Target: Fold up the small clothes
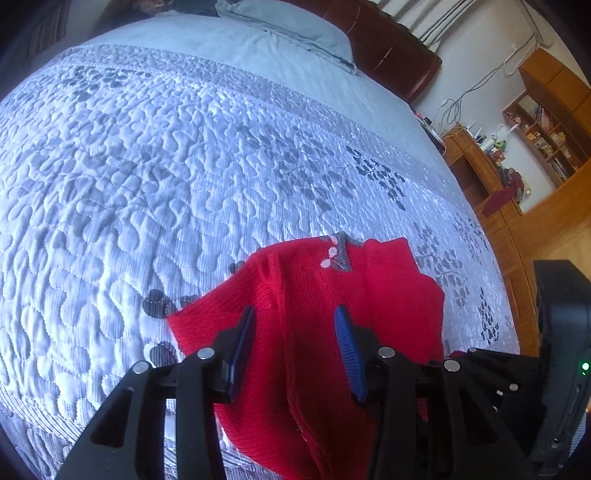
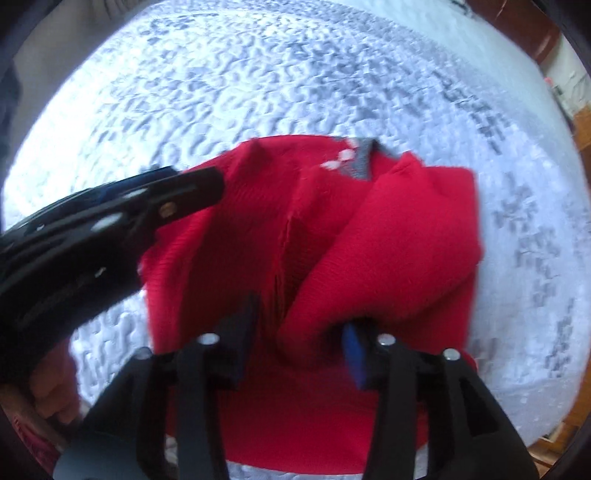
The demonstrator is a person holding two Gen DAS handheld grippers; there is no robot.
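Observation:
A small red knitted garment [image 1: 314,295] with a grey, white-dotted neck trim [image 1: 341,253] lies crumpled on the quilted bedspread [image 1: 147,166]. My left gripper [image 1: 295,332] hovers over its near left part, blue pads apart, with cloth lying flat beneath them and nothing pinched. In the right wrist view the garment [image 2: 399,236] fills the middle, its right side folded over toward the centre. My right gripper [image 2: 299,339] stands open, and the rounded end of that fold rests between its fingers against the right pad. The left gripper [image 2: 207,184] reaches in from the left over the garment's edge.
The grey-patterned bedspread [image 2: 258,74] spreads wide to the left and beyond. A blue pillow [image 1: 295,29] and dark red headboard [image 1: 391,51] are at the far end. Wooden shelves [image 1: 535,129] stand past the bed's right edge. A hand [image 2: 48,402] shows at lower left.

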